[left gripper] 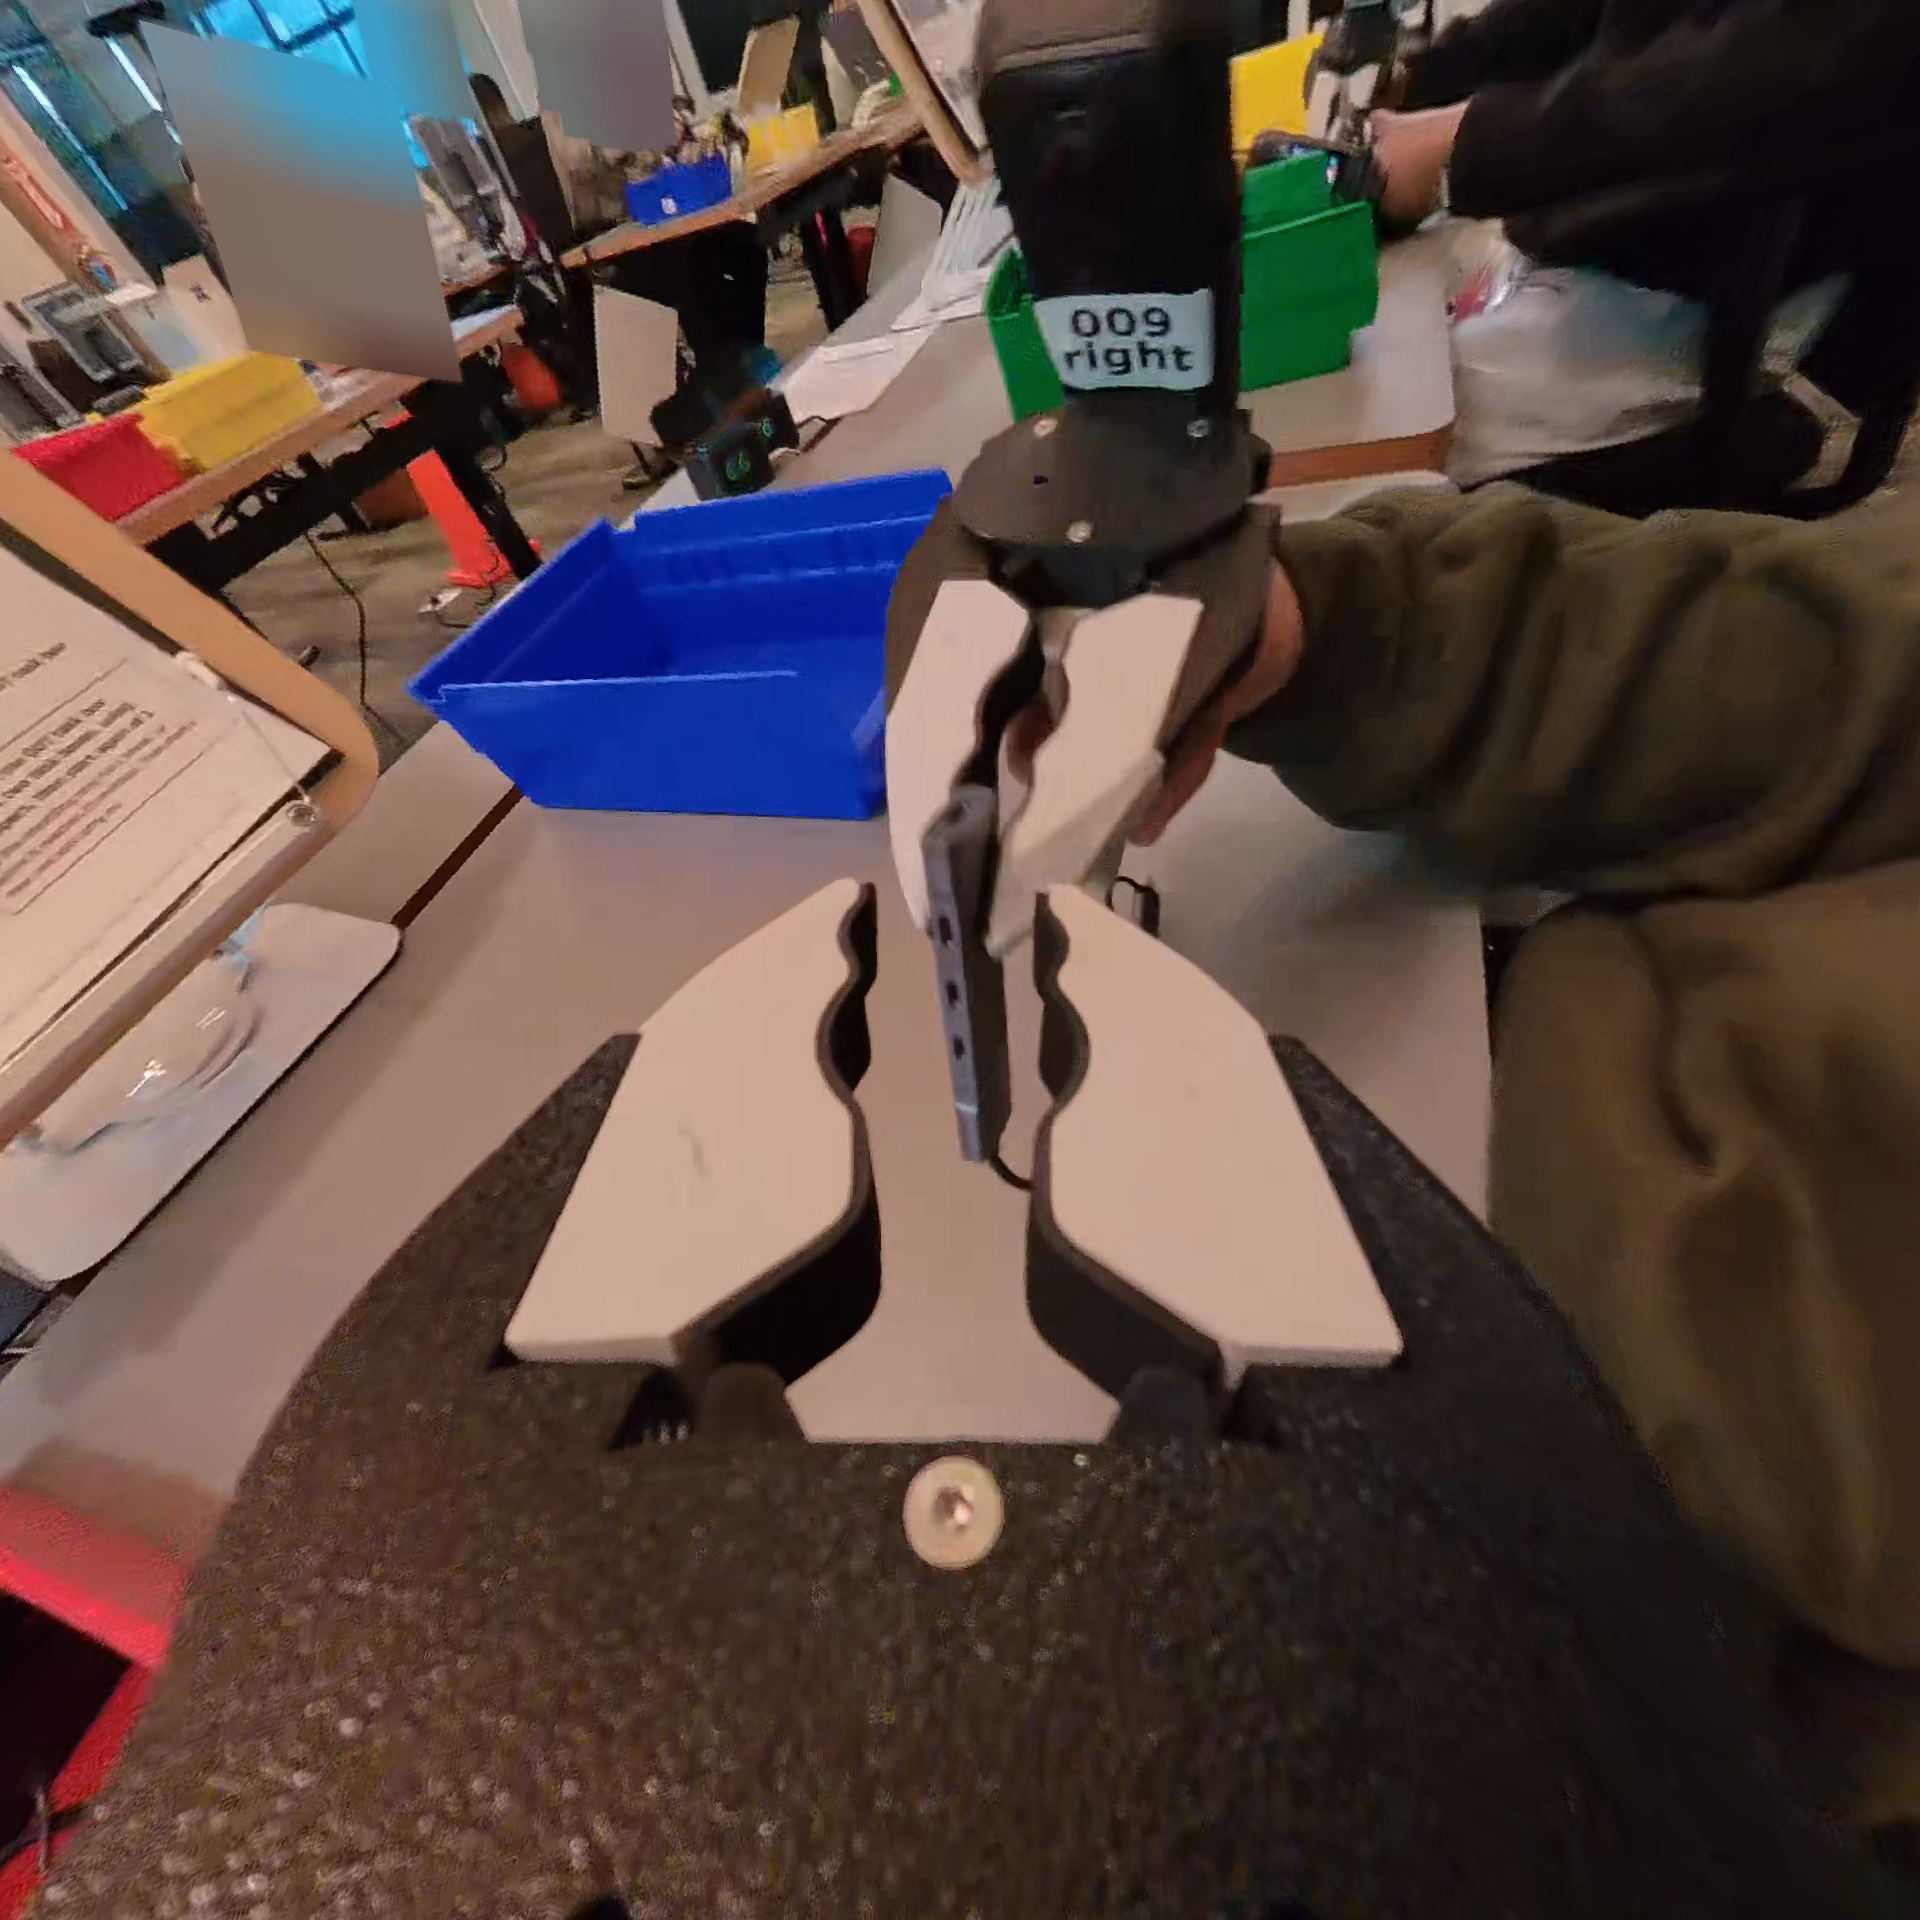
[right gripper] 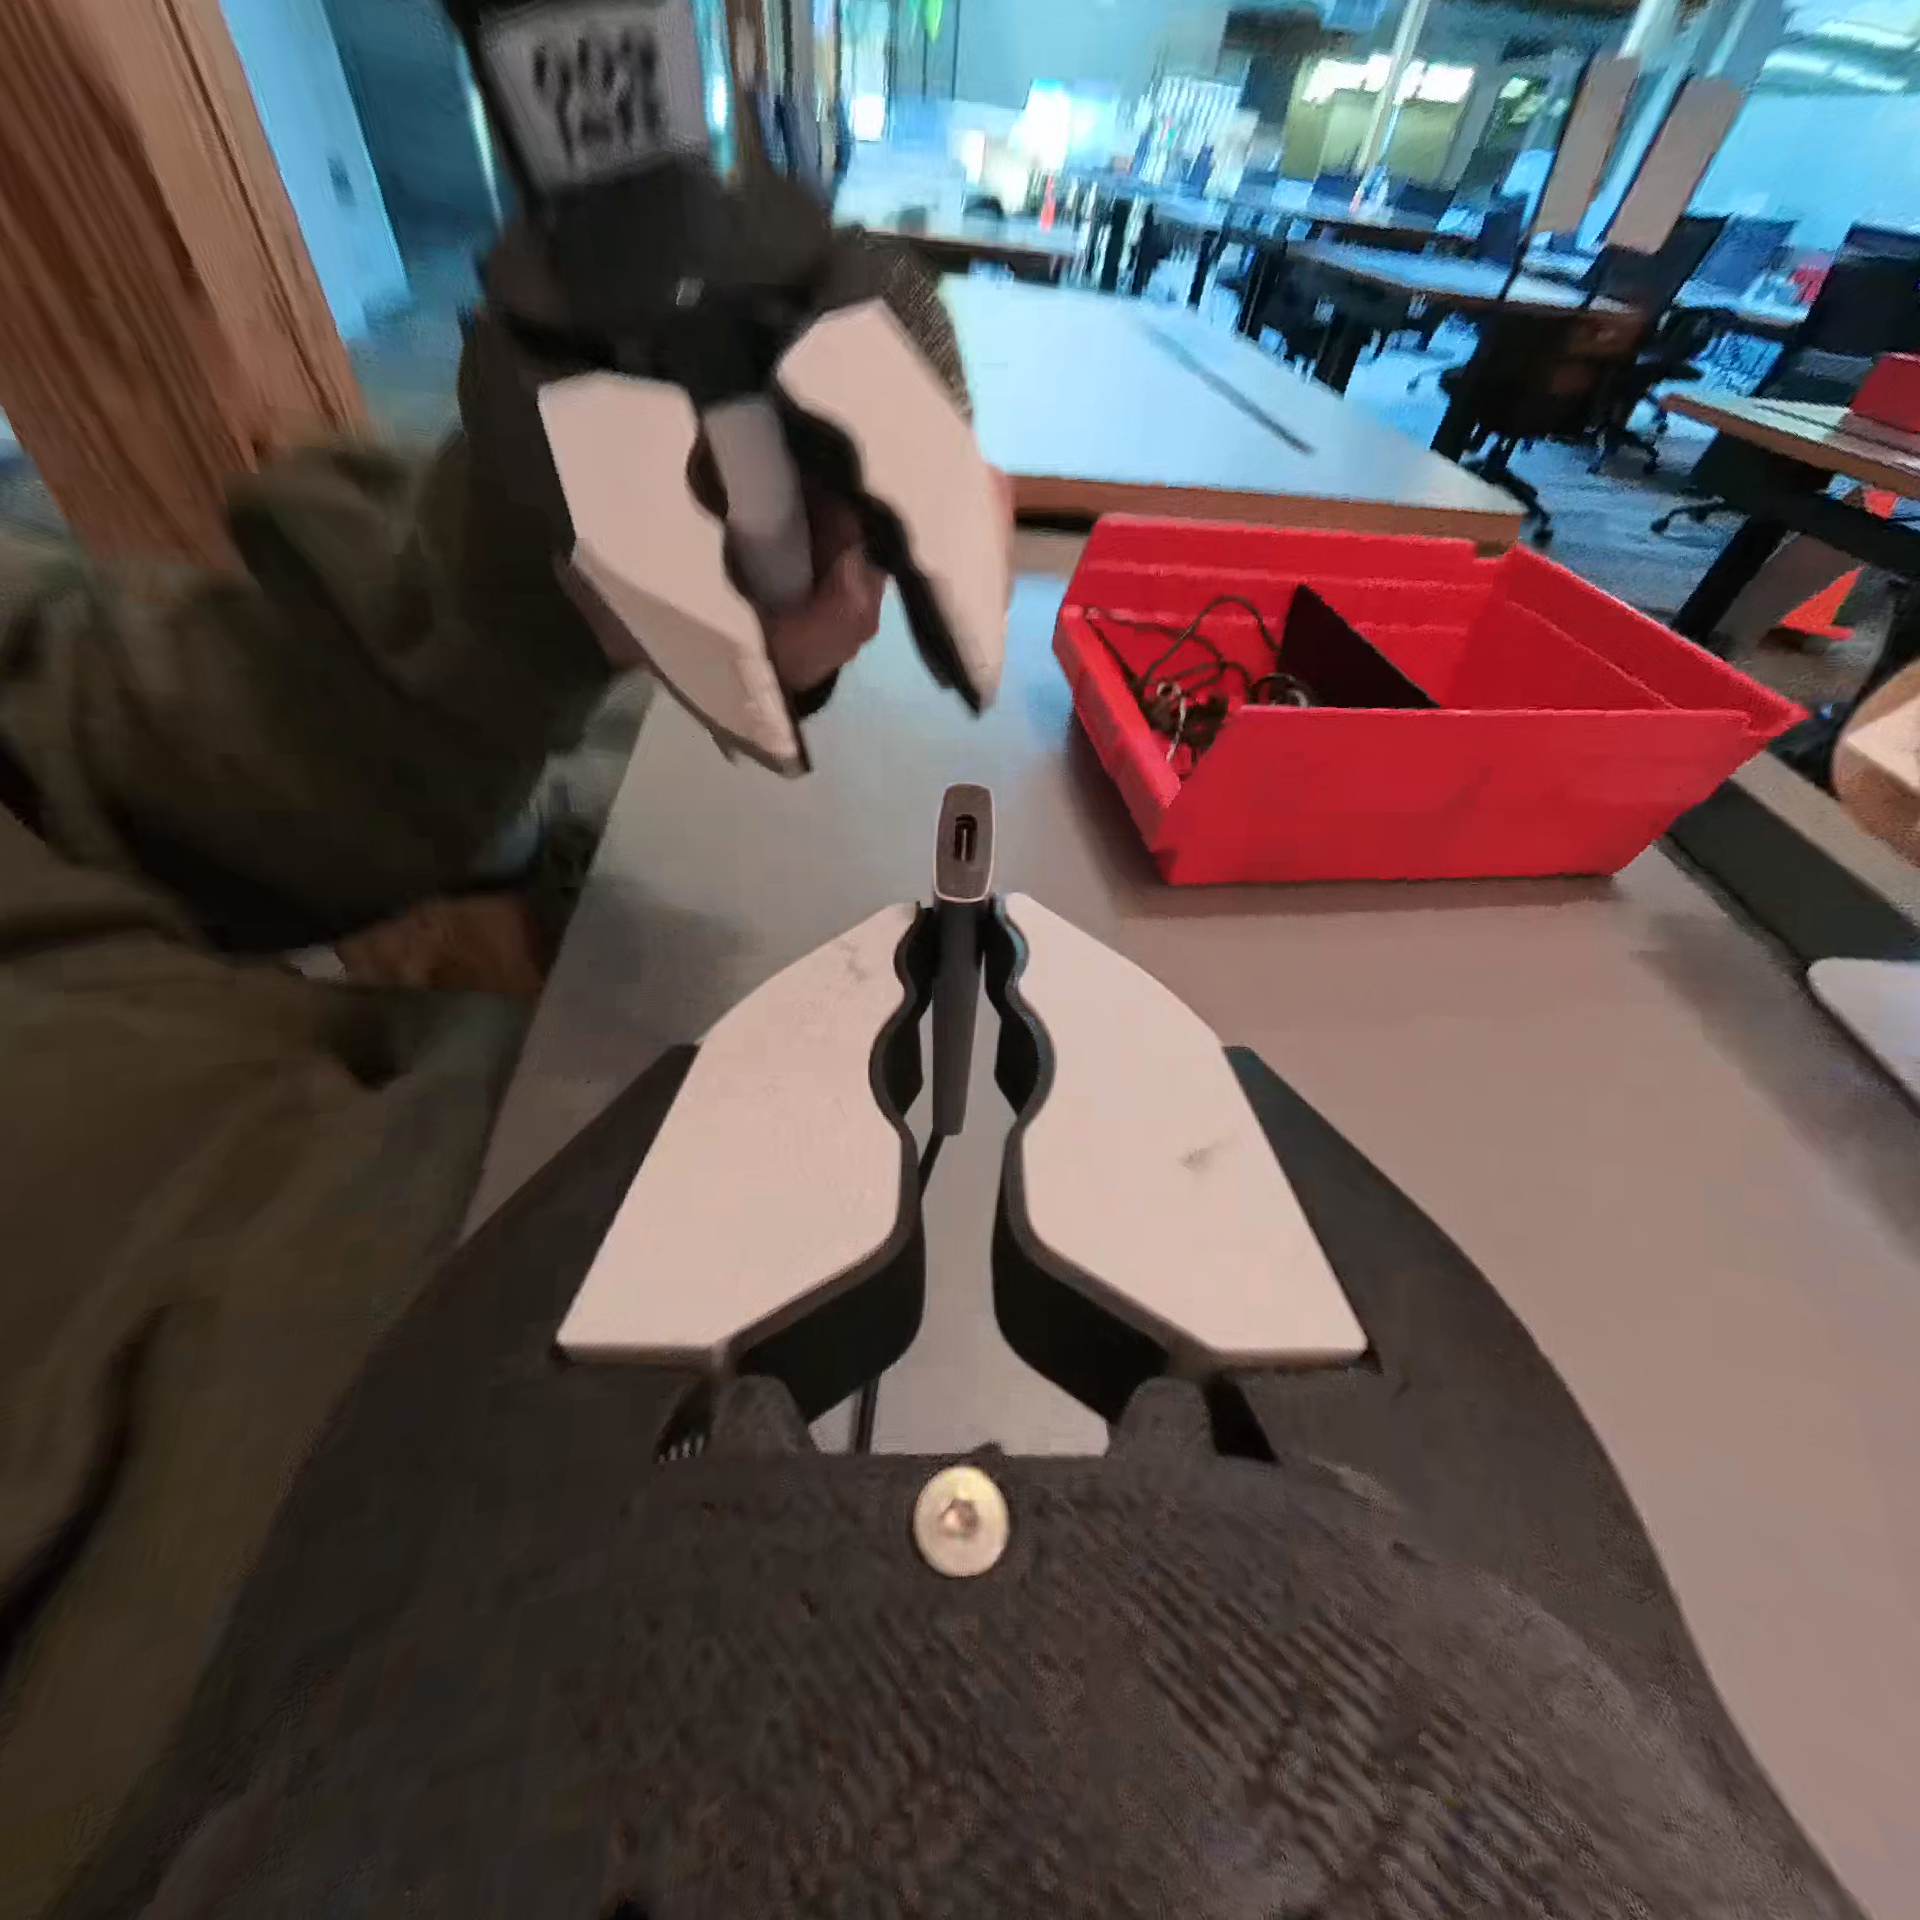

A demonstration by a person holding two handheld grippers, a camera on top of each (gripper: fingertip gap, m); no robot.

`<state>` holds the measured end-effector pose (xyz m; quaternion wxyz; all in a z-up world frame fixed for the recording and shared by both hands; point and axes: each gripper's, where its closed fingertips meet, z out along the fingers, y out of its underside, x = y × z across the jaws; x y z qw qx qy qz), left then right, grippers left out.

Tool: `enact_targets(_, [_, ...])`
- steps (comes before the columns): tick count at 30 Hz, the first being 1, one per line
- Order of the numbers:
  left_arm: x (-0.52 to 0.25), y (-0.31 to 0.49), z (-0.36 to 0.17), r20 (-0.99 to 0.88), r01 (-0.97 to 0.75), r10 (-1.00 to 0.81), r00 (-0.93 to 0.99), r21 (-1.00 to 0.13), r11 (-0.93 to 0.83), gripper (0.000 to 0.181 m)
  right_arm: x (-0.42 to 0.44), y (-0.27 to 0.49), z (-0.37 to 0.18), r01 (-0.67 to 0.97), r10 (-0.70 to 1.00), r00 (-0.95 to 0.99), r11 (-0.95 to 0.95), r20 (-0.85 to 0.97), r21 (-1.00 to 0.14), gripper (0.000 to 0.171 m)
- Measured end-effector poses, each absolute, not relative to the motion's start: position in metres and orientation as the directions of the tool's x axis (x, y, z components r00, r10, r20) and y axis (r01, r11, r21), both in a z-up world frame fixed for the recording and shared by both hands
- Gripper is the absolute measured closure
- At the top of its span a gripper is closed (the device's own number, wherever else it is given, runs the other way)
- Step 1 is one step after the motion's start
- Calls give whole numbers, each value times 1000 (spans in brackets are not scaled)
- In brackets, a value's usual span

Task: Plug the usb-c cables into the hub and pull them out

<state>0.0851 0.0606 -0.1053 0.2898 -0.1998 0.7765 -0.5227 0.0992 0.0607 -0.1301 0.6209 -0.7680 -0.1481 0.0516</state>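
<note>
My right gripper [right gripper: 961, 914] is shut on the hub [right gripper: 961, 842], a slim dark grey bar held edge-on above the grey table [right gripper: 1351, 1039]. One end of the hub, with a port in it, sticks out past the fingertips. A thin black cord [right gripper: 925, 1164] trails from its other end. In the left wrist view the hub [left gripper: 971, 1018] hangs between my left gripper's fingers and touches neither. My left gripper [left gripper: 956, 914] is open and empty. It also shows in the right wrist view [right gripper: 883, 732], just beyond the hub. Black cables [right gripper: 1195, 686] lie tangled in a red bin [right gripper: 1455, 800].
A blue bin [left gripper: 675, 727] stands on the table beyond the grippers. A green bin [left gripper: 1309, 281] is farther back. A board with paper sheets [left gripper: 156, 790] stands on a stand at the left. An olive sleeve [left gripper: 1558, 675] fills the right side. Less than 4 cm separates the two grippers' tips.
</note>
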Motion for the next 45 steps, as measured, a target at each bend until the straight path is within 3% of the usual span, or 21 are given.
enact_targets(3, [88,59,-106,-288,2,-622,-728,-908,419,154,91,68,-127,309,287,928,-237,237,-921,162])
enact_targets(6, [85,54,-105,-287,21,-605,-743,-913,407,171,82,70,-119,330,314,915,-218,254,-918,162])
enact_targets(10, [86,53,-97,-250,25,-613,-749,-936,352,173,81,69,-113,310,325,915,-182,240,-933,161])
enact_targets(11, [91,56,-91,-226,22,-652,-724,-952,305,173,88,71,-107,308,265,928,-149,262,-939,157])
enact_targets(12, [98,63,-82,-161,-1,-705,-691,-975,223,173,97,73,-101,317,178,939,-118,294,-941,137])
enact_targets(14, [113,86,-60,82,-58,-806,-586,-997,-59,173,118,77,-95,306,-51,949,-75,310,-949,123])
enact_targets(17, [118,106,-41,316,-44,-793,-521,-937,-345,174,120,86,-111,270,-210,941,-8,266,-963,103])
enact_targets(23, [122,107,-42,475,-34,-745,-467,-852,-522,173,111,100,-127,322,-372,888,82,271,-943,117])
enact_targets(25, [124,105,-45,518,-57,-713,-473,-825,-562,173,114,98,-126,339,-406,868,64,286,-939,129])
enact_targets(26, [125,106,-46,539,-60,-696,-474,-809,-585,173,112,97,-127,345,-391,872,61,295,-937,144])
enact_targets(36, [131,123,-73,624,-198,-625,-469,-764,-614,171,119,79,-122,360,-371,880,109,298,-927,147])
enact_targets(39, [134,110,-95,653,-322,-585,-481,-752,-575,146,124,77,-127,323,-335,903,113,270,-940,147])
enact_targets(41, [134,95,-104,672,-387,-518,-529,-734,-558,141,126,77,-132,312,-318,910,98,267,-945,147])
enact_targets(44, [137,86,-111,709,-424,-427,-561,-690,-587,171,127,79,-140,335,-310,901,56,303,-941,147])
enact_targets(45, [139,85,-113,723,-431,-403,-561,-670,-604,171,129,79,-143,345,-317,894,37,317,-938,147])
